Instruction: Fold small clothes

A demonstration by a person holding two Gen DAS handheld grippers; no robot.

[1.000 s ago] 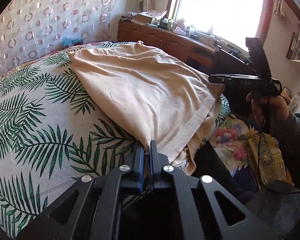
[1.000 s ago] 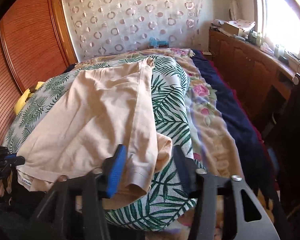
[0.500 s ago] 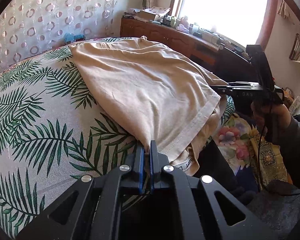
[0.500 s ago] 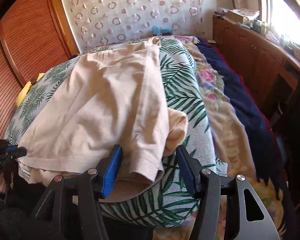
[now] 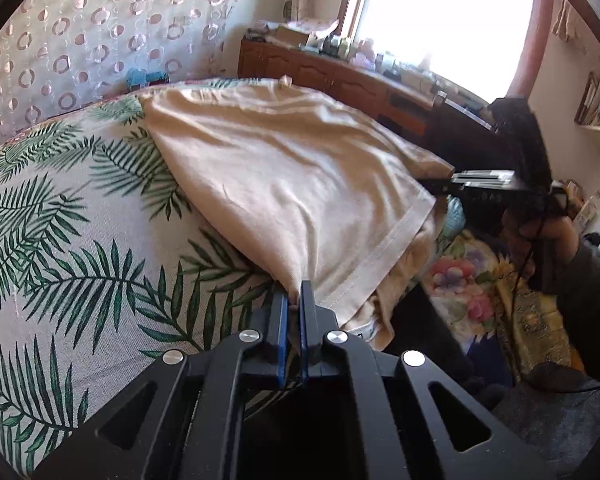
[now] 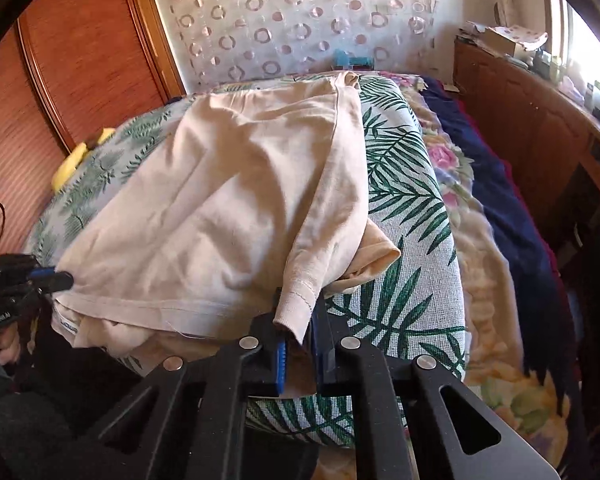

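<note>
From my left wrist view I saw the left gripper pinched tight on a corner of the soft beige shirt spread over the palm-print cover, while only the right view showed the right gripper, its jaws just closed, clamping the ribbed sleeve cuff beside a wooden wardrobe.
</note>
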